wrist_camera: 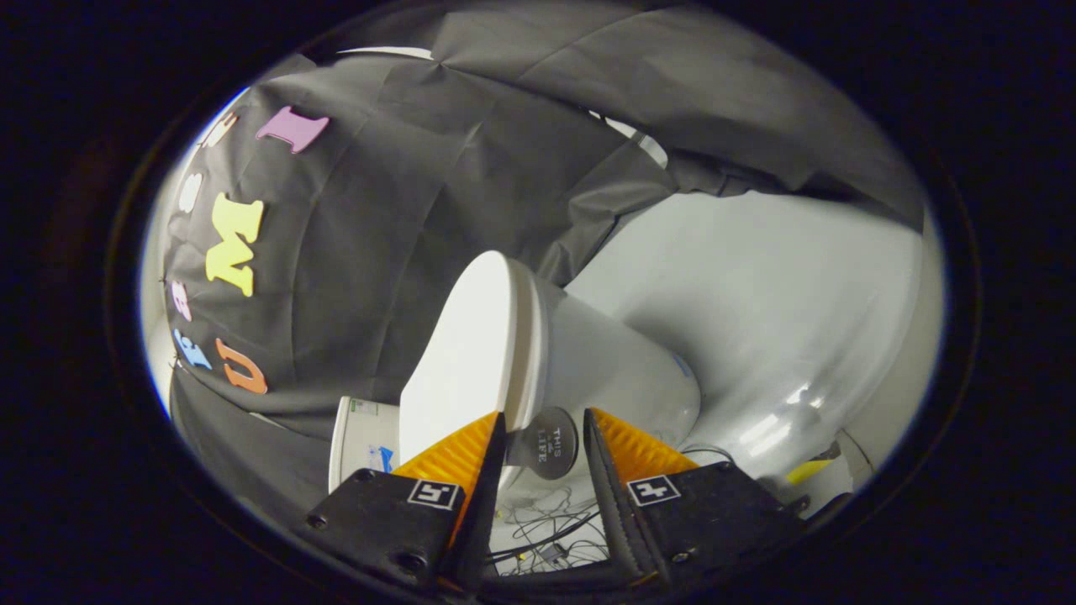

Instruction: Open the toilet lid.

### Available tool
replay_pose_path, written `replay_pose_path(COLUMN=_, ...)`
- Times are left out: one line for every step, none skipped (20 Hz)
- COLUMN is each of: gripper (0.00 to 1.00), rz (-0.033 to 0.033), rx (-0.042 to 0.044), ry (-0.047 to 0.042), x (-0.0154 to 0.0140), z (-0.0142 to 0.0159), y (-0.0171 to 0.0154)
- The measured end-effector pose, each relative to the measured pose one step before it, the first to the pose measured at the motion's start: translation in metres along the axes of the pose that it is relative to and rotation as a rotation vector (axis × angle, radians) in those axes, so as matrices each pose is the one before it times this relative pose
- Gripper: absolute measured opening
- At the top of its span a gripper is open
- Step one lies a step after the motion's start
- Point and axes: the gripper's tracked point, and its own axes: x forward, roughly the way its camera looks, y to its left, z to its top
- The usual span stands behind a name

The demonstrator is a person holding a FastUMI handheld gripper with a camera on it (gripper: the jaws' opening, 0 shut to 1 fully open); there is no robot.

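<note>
1. Gripper [544,437] fingers are standing apart, gripping nothing.
2. Smooth white plastic toilet lid [462,353] is sitting just ahead, edge near one finger (camera rolled sideways).
3. Risk: fingers slipping off its glossy rim.

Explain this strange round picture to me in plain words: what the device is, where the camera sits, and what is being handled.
A person holds a hand-held two-finger tool; no robot arm is involved. The camera rides on the tool and looks forward along its fingers, so the scene appears tilted. Ahead is a white toilet: its closed lid and the bowl. A round grey tag hangs at the lid's rim, between the open fingers. Nothing is gripped yet. Cables lie below, and black cloth forms the booth's wall.
</note>
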Motion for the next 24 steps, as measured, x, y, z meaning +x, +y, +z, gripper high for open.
replay_pose_path(gripper=0.55, rz=0.00686, rx=0.00688, ry=0.00506, x=0.00087, z=-0.00117, y=0.00097)
replay_pose_path(gripper=0.52, rz=0.00239, rx=0.00189, ry=0.00294, x=0.00082, z=-0.00053, y=-0.00046)
replay_pose_path(gripper=0.47, rz=0.00013, rx=-0.00237, ry=-0.00653, x=0.00051, z=0.00153, y=-0.00273)
replay_pose_path(gripper=0.41, rz=0.00901, rx=0.02023, ry=-0.00702, x=-0.00318, z=0.00446, y=-0.00161)
replay_pose_path(gripper=0.31, rz=0.02941, rx=0.0432, ry=-0.00496, x=0.00235, z=-0.00066, y=0.00063)
replay_pose_path(gripper=0.2, rz=0.02824, rx=0.03304, ry=0.00243, x=-0.00406, z=0.00475, y=0.00183)
replay_pose_path(gripper=0.13, rz=0.01936, rx=0.02994, ry=0.009, x=-0.00013, z=-0.00233, y=0.00187)
replay_pose_path(gripper=0.11, rz=0.01514, rx=0.02771, ry=0.00175, x=0.00004, z=0.00242, y=0.00127)
replay_pose_path(gripper=0.08, rz=0.0095, rx=0.01396, ry=0.00857, x=-0.00021, z=-0.00041, y=-0.00019)
replay_pose_path(gripper=0.07, rz=0.00303, rx=0.002, ry=0.00039, x=-0.00173, z=0.0009, y=-0.00126)
replay_pose_path(gripper=0.07, rz=-0.00283, rx=-0.00495, ry=0.002, x=-0.00164, z=0.00314, y=-0.00117)
replay_pose_path(gripper=0.06, rz=-0.00216, rx=-0.00733, ry=-0.00288, x=0.00049, z=-0.00253, y=-0.00006)
replay_pose_path(gripper=0.06, rz=-0.00839, rx=-0.00226, ry=-0.00043, x=0.00166, z=-0.00098, y=-0.00102)
replay_pose_path(gripper=0.06, rz=-0.00622, rx=0.00107, ry=0.00147, x=0.00058, z=-0.00006, y=-0.00063)
replay_pose_path(gripper=0.06, rz=-0.0008, rx=-0.00447, ry=-0.00216, x=-0.00082, z=0.00042, y=0.00024)
replay_pose_path(gripper=0.06, rz=-0.00482, rx=0.00466, ry=0.00272, x=0.0015, z=-0.00131, y=0.00086)
replay_pose_path(gripper=0.06, rz=0.00139, rx=0.00407, ry=-0.0042, x=0.00023, z=-0.00026, y=0.00207)
replay_pose_path(gripper=0.05, rz=-0.00757, rx=-0.00284, ry=0.00471, x=0.00061, z=-0.00047, y=0.00221)
replay_pose_path(gripper=0.04, rz=-0.01015, rx=-0.00594, ry=0.00129, x=-0.00006, z=-0.0011, y=0.0003)
replay_pose_path(gripper=0.04, rz=-0.00651, rx=-0.01297, ry=-0.00293, x=-0.00007, z=-0.00028, y=0.00014)
replay_pose_path(gripper=0.04, rz=-0.00426, rx=-0.01422, ry=-0.00023, x=-0.00072, z=-0.00044, y=0.00138)
replay_pose_path(gripper=0.04, rz=-0.00373, rx=-0.01179, ry=-0.00807, x=0.00011, z=0.0015, y=0.0024)
replay_pose_path(gripper=0.04, rz=0.00477, rx=-0.00777, ry=-0.00549, x=-0.00167, z=-0.00009, y=0.00361)
replay_pose_path(gripper=0.04, rz=-0.00414, rx=-0.00244, ry=-0.00502, x=-0.00307, z=-0.00011, y=0.00686)
